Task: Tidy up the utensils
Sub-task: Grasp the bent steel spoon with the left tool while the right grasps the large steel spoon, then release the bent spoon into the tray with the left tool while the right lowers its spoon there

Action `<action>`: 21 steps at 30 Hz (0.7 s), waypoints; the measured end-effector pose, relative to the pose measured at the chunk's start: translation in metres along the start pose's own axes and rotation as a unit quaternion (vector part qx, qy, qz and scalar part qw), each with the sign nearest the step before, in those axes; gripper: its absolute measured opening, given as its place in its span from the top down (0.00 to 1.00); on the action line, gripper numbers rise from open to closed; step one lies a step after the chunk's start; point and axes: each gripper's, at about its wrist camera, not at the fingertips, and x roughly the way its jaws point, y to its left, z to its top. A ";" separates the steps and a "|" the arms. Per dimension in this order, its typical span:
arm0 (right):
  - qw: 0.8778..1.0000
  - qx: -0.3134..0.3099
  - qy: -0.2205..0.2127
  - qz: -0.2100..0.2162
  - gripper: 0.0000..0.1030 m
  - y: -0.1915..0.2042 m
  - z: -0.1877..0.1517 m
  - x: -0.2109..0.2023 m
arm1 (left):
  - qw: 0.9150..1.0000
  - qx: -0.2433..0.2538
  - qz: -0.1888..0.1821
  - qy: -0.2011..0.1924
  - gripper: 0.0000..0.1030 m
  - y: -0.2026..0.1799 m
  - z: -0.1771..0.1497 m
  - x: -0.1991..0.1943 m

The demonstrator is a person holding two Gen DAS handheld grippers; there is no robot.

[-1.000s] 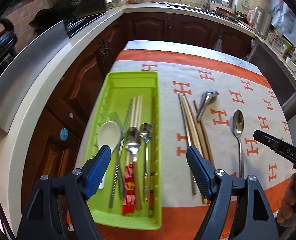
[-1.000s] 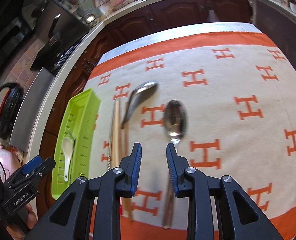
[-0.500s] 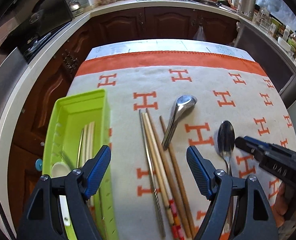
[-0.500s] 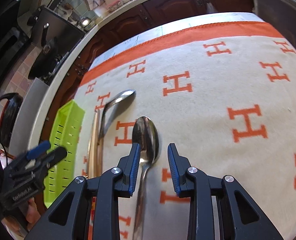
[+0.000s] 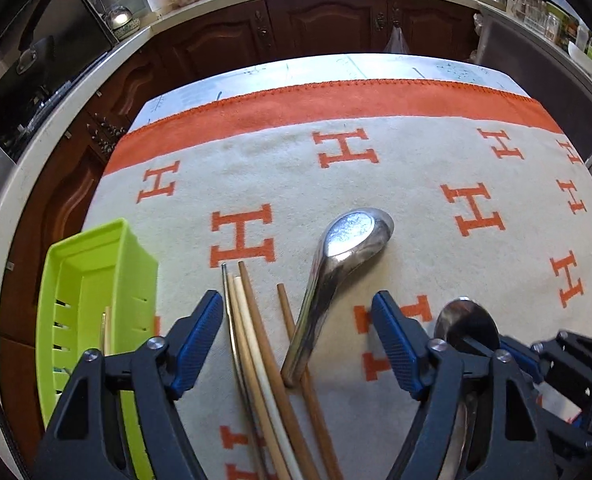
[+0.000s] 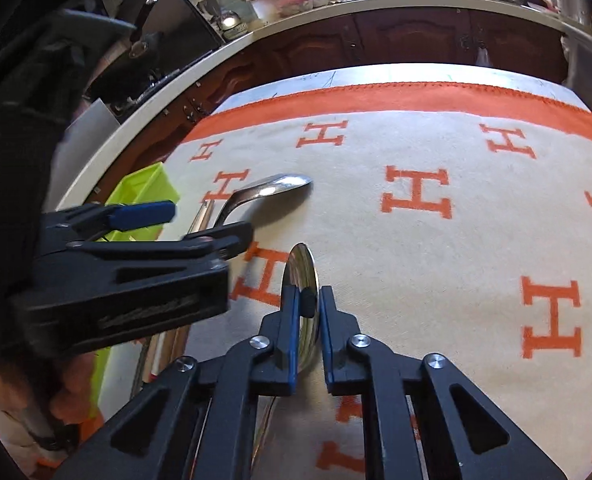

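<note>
Two grippers work here: the right gripper (image 6: 307, 312) pinches the spoon (image 6: 300, 276) on the cloth (image 6: 436, 248) to lift it, while the left gripper (image 5: 296, 336), wide open and empty, straddles the chopsticks (image 5: 255, 344) right of the tray (image 5: 95, 256).

right tongs (image 6: 307, 312) have closed on the steel spoon (image 6: 300, 276), tipping it edgewise.

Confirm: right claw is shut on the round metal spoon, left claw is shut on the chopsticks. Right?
Half right. The right claw is shut on the round metal spoon, as the right wrist view shows. The left claw is not shut on the chopsticks: the left wrist view shows it wide open, its fingers either side of them and of the soup spoon.
</note>
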 end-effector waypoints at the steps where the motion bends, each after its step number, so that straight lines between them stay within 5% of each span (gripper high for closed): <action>1: 1.000 0.009 0.000 0.009 0.95 -0.003 0.000 0.000 | 1.000 -0.005 -0.005 0.005 0.46 0.001 0.001 0.004; 3: 0.999 0.029 0.003 0.022 0.96 -0.010 0.000 0.001 | 0.999 -0.020 -0.020 0.017 0.74 0.003 0.003 0.013; 6: 0.998 0.052 0.004 0.033 0.96 -0.019 -0.001 -0.001 | 0.999 -0.035 -0.029 0.008 0.94 0.006 0.006 0.015; 21: 0.991 0.110 -0.006 0.069 0.96 -0.036 -0.004 -0.012 | 0.993 -0.090 -0.073 -0.023 0.97 0.037 -0.003 -0.026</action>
